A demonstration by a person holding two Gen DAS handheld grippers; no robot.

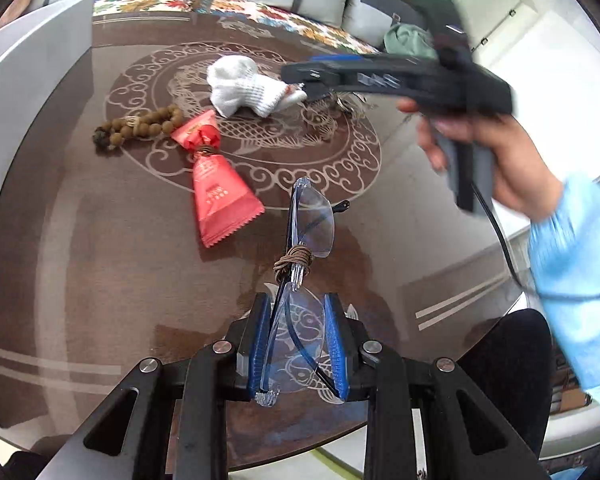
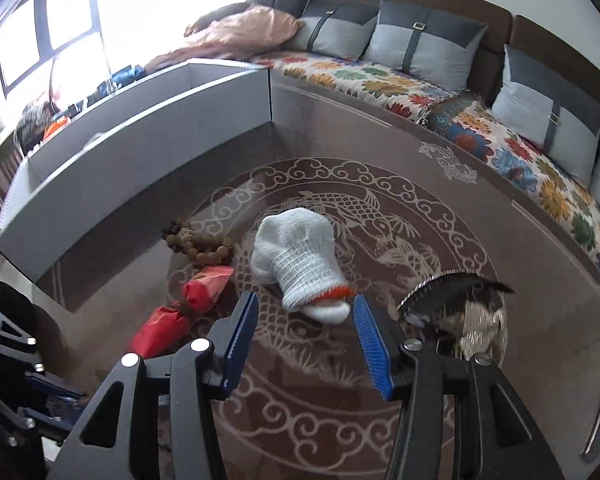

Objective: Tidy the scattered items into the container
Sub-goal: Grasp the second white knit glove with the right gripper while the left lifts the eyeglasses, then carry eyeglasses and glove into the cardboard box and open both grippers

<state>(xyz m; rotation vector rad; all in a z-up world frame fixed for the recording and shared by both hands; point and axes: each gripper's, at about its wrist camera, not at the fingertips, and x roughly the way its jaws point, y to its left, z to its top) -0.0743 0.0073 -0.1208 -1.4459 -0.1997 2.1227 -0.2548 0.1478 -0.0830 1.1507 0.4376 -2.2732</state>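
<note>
Glasses with clear rimless lenses sit clamped in the left gripper, one lens pinched between its blue pads, the other lens and a folded temple sticking out ahead above the brown patterned table; a loop of brown cord is wound round the bridge. Past them on the tabletop lies a red foil packet, cinched in the middle, and just beyond its far end a string of brown wooden beads. Farther still is a white knitted glove, bunched up, with an orange-edged cuff. The right gripper, held in a hand with a light blue sleeve, hangs over that glove with its jaws spread wide and nothing between them; the cuff lies just ahead of its tips. Beside it to the right is a dark, shiny fan-like object. The grey container stands along the table's far left edge, with a sofa behind.
</note>
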